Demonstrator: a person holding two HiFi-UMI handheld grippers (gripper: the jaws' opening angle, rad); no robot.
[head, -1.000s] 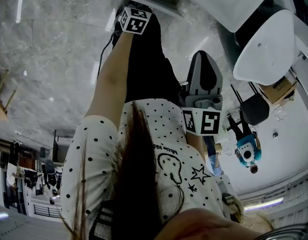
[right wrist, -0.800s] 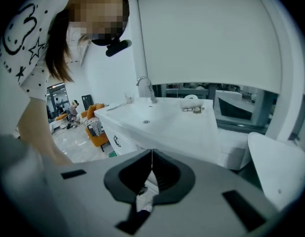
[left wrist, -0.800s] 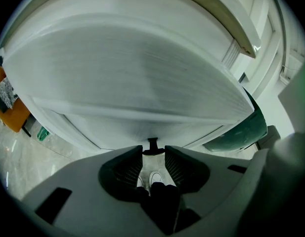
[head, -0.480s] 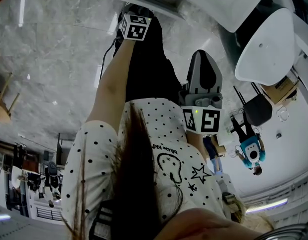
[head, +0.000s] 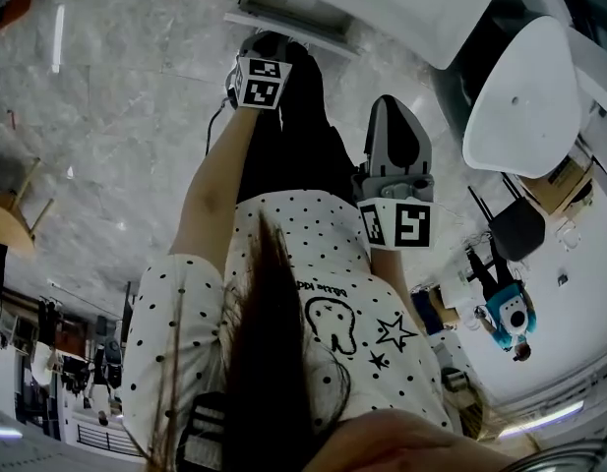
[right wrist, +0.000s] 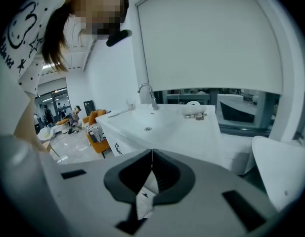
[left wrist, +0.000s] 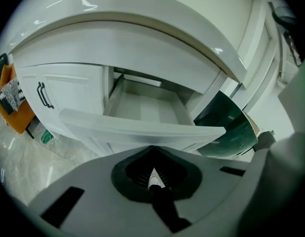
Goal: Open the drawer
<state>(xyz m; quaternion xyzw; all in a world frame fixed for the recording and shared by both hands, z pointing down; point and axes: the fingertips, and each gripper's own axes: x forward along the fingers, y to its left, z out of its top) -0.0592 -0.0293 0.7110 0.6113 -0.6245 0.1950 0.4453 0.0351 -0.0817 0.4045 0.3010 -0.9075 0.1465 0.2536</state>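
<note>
Now your left gripper (left wrist: pixel 153 153) has just closed its jaws on nothing, facing the open drawer (left wrist: pixel 142 110); your right gripper (right wrist: pixel 151 157) is closed too, empty.

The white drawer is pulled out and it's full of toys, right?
Not quite. The white drawer is pulled out, but there are no toys in it. The left gripper view shows only its bare white inside.

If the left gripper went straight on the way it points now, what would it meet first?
Probably the front panel of the open drawer, just ahead of the left gripper; depth is unclear. Its jaws have just closed, empty.
</note>
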